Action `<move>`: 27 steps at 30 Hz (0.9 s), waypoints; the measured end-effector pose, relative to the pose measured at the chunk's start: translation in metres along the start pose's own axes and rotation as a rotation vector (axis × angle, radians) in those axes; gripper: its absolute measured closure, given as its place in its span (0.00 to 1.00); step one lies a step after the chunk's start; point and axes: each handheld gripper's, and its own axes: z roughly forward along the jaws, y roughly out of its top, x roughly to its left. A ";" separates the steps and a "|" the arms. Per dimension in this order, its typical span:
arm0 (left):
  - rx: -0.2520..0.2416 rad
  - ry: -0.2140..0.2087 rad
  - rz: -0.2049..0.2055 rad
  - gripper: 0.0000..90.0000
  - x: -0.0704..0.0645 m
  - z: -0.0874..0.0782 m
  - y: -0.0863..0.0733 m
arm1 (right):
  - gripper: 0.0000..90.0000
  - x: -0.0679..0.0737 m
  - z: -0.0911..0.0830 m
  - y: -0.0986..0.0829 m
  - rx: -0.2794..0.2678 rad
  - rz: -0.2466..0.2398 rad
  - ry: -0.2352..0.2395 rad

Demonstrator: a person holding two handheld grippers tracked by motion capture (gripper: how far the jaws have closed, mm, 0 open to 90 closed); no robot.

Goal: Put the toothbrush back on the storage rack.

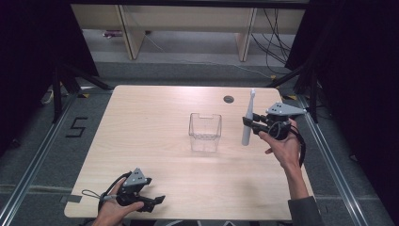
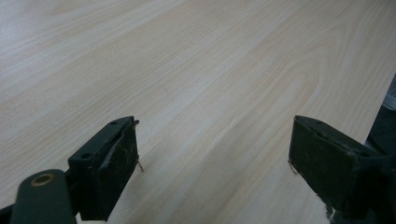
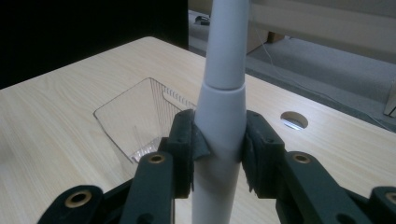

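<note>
High view: desk (image 1: pixel 155 108) is light wood w/ a round cable hole (image 1: pixel 228 99) near the far edge. A clear plastic container (image 1: pixel 205 132) sits about mid-desk, a bit toward the right. Right hand-held gripper (image 1: pixel 248 123) is over the right part of the desk, just right of the container, jaws clamped on a white electric toothbrush (image 1: pixel 247 120). Toothbrush stands nearly upright, head end up toward the far edge, base close to the desk surface, beside the container, not in it. Left hand-held gripper (image 1: pixel 159 201) is at the near edge, left of centre, held low in the person's hand, jaws pointing right, well apart from the container.

Left gripper view: left hand-held gripper (image 2: pixel 215 154) has its jaws spread wide, nothing between them, bare desk (image 2: pixel 196 70) wood underneath; desk edge shows at far right.

Right gripper view: right hand-held gripper (image 3: pixel 219 147) jaws are shut tight on the toothbrush (image 3: pixel 224 107) body, pads pressing both sides just below the seam where the narrower neck meets the handle. Container (image 3: pixel 135 116) sits behind and left of the toothbrush, open top; cable hole (image 3: pixel 294 120) at right.
</note>
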 end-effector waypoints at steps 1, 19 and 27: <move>0.001 0.000 -0.001 0.17 0.000 0.000 0.000 | 0.75 0.000 0.000 0.001 -0.001 -0.005 0.001; 0.012 0.003 0.013 0.17 0.001 -0.001 0.000 | 0.75 0.000 0.003 0.014 -0.045 -0.003 -0.012; 0.002 0.001 0.001 0.17 0.000 0.000 0.000 | 0.75 -0.002 0.006 0.019 -0.046 -0.007 -0.010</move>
